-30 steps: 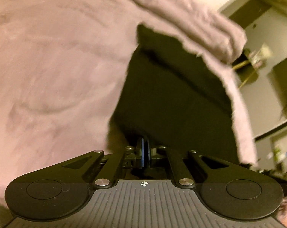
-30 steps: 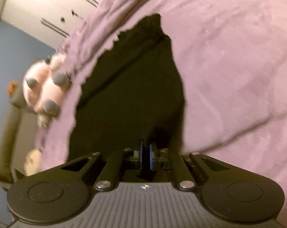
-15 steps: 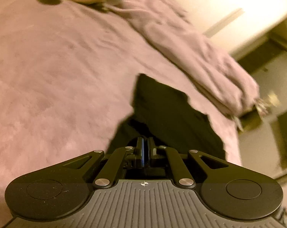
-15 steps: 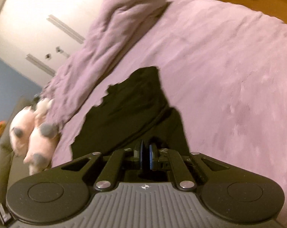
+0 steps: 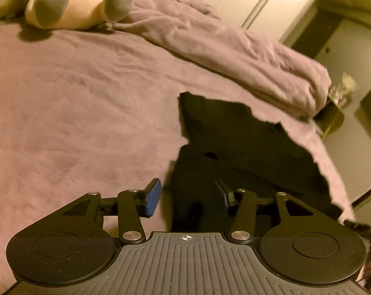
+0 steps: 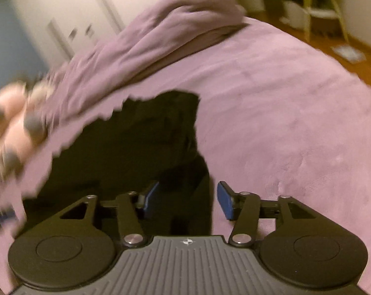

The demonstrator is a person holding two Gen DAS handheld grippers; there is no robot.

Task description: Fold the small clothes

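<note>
Black cloth (image 5: 247, 152) lies in the middle of the frame on the purple bed (image 5: 75, 103), looking folded over 1 time, both left gripper (image 5: 188, 196) and right gripper (image 6: 189, 198) jaws wide open and empty, more folds likely left.

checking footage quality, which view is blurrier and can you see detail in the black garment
Right wrist view: motion blur, worst on the stuffed toy and rumpled blanket. Left wrist view: sharper, dim yellowish light. The black garment reads as a near-featureless dark patch in both.

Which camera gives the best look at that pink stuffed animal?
The left wrist view: the plush toy is sharp there, its grey-soled feet clear at the bed's far end. The right wrist view shows it only as a motion-blurred smear at the left edge.
</note>
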